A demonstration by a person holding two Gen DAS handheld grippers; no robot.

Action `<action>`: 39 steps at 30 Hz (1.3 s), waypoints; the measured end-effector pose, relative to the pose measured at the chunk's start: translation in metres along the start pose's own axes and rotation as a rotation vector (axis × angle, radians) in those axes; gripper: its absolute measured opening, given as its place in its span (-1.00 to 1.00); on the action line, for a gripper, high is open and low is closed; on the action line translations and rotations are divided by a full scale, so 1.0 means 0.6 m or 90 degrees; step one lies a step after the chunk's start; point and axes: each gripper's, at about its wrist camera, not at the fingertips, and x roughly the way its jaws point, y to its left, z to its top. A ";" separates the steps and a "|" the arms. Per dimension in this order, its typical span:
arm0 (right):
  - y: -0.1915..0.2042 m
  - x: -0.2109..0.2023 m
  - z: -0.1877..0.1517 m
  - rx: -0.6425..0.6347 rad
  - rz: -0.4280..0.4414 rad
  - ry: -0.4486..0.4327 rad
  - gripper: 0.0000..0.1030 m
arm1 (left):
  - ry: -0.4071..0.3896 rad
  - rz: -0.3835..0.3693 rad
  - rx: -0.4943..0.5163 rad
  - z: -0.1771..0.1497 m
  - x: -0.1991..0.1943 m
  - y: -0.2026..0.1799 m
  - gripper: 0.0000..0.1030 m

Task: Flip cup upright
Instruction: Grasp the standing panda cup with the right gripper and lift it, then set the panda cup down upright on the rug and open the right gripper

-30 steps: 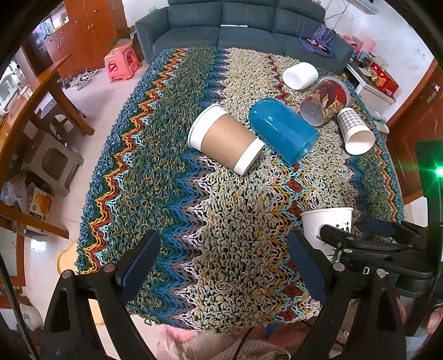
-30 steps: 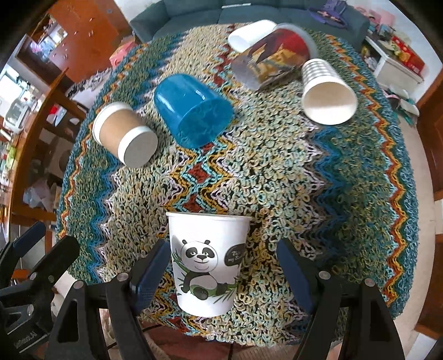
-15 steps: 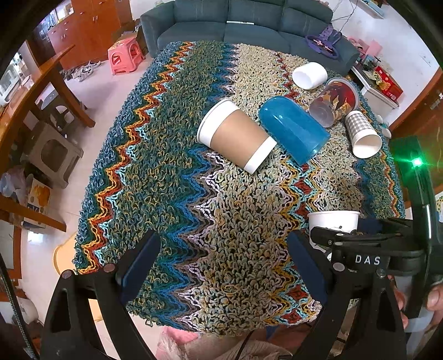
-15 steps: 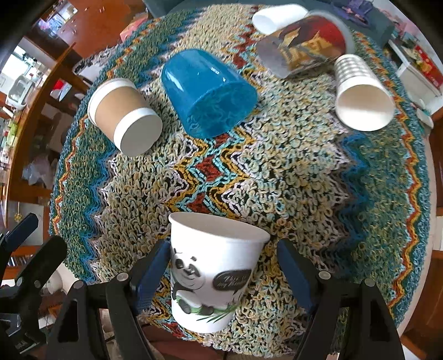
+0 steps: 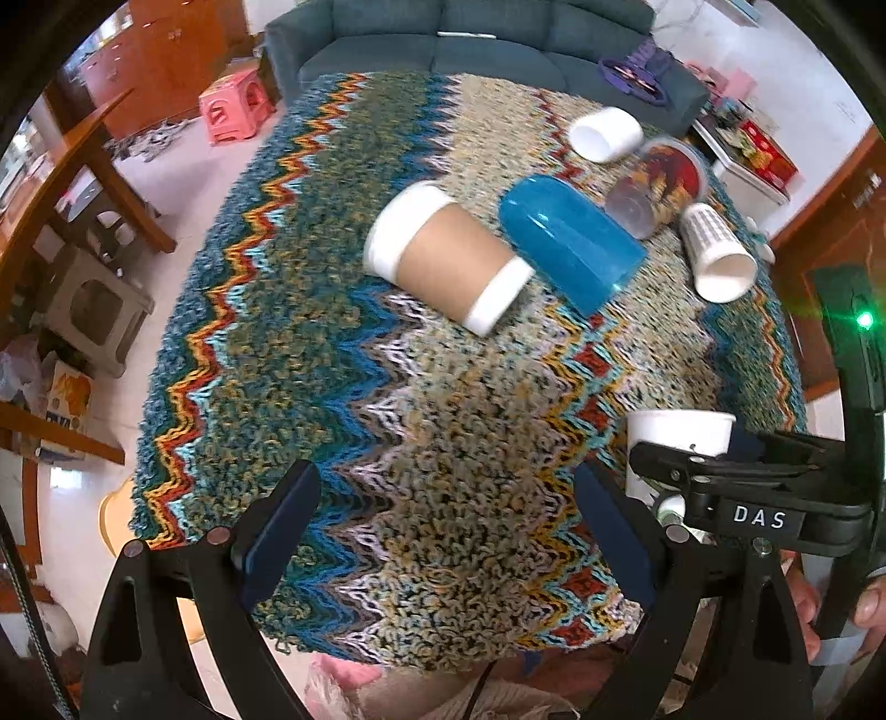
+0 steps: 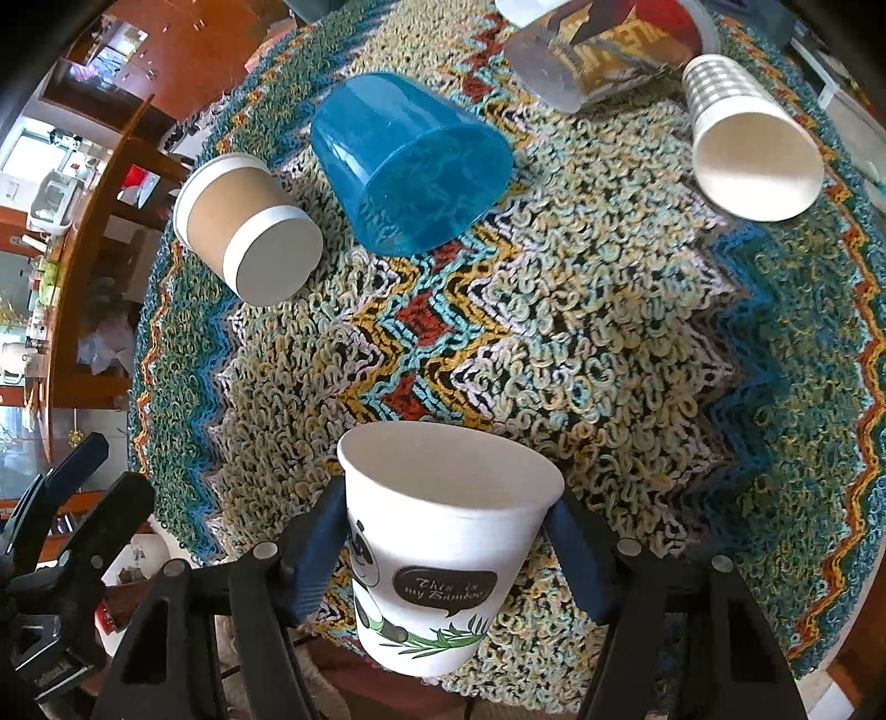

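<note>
One white panda cup (image 6: 443, 545) stands mouth-up at the near edge of the desk (image 6: 609, 343), which is covered by a zigzag knitted cloth. The right tool (image 6: 446, 548) is clamped on it, one blue pad pressed to each side of the cup wall just under the rim. Whether the cup's base rests on the cloth or hangs just above it cannot be told. The left tool (image 5: 448, 531) hovers over the near edge to the left, its fingers spread wide apart with only cloth between them. Farther back lie five more cups on their sides: a brown cup (image 6: 246, 230), a blue cup (image 6: 410, 166) just beside it, a printed cup (image 6: 603, 52), a grey checked cup (image 6: 747, 147) and a small white cup (image 5: 606, 133).
</note>
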 end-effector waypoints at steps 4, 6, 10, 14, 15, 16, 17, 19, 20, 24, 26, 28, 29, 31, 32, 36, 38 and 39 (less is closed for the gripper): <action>-0.001 -0.015 -0.010 -0.003 -0.025 -0.042 0.34 | 0.004 -0.009 0.031 -0.006 0.001 -0.018 0.83; -0.002 -0.023 -0.014 -0.006 -0.046 -0.069 0.34 | 0.004 -0.014 0.041 -0.009 0.001 -0.024 0.83; 0.004 -0.045 -0.021 -0.024 -0.099 -0.155 0.34 | 0.003 -0.018 0.049 -0.013 0.002 -0.031 0.83; 0.010 -0.064 -0.031 -0.031 -0.131 -0.263 0.34 | 0.004 -0.018 0.054 -0.017 0.003 -0.036 0.83; 0.014 -0.062 -0.031 -0.031 -0.139 -0.278 0.34 | 0.003 -0.018 0.055 -0.018 0.003 -0.037 0.83; 0.014 -0.063 -0.033 -0.029 -0.147 -0.303 0.34 | 0.003 -0.018 0.055 -0.019 0.003 -0.037 0.83; 0.012 -0.064 -0.035 -0.027 -0.150 -0.321 0.34 | 0.002 -0.019 0.055 -0.020 0.003 -0.037 0.83; 0.010 -0.062 -0.042 -0.018 -0.152 -0.364 0.34 | 0.001 -0.019 0.054 -0.022 0.002 -0.038 0.83; 0.010 -0.060 -0.044 -0.016 -0.150 -0.381 0.34 | 0.001 -0.019 0.053 -0.022 0.002 -0.037 0.83; 0.006 -0.045 -0.055 -0.018 -0.135 -0.421 0.34 | -0.002 -0.018 0.053 -0.024 0.000 -0.038 0.83; 0.007 -0.033 -0.061 -0.027 -0.130 -0.405 0.36 | -0.003 -0.016 0.054 -0.025 -0.002 -0.039 0.83; 0.012 -0.035 -0.070 -0.045 -0.135 -0.414 0.36 | -0.002 -0.017 0.055 -0.025 -0.002 -0.039 0.83; 0.016 -0.036 -0.074 -0.053 -0.138 -0.414 0.36 | -0.003 -0.017 0.056 -0.025 -0.004 -0.041 0.83; 0.021 -0.038 -0.083 -0.074 -0.141 -0.409 0.37 | -0.007 -0.017 0.059 -0.026 -0.007 -0.043 0.83; 0.023 -0.036 -0.087 -0.083 -0.140 -0.401 0.37 | -0.009 -0.017 0.060 -0.026 -0.009 -0.045 0.83; 0.021 -0.035 -0.112 -0.103 -0.133 -0.393 0.47 | -0.016 -0.016 0.066 -0.029 -0.017 -0.049 0.83; 0.018 -0.039 -0.121 -0.104 -0.129 -0.401 0.50 | -0.019 -0.017 0.068 -0.031 -0.022 -0.050 0.83; 0.016 -0.043 -0.124 -0.103 -0.126 -0.405 0.51 | -0.021 -0.016 0.069 -0.031 -0.025 -0.051 0.83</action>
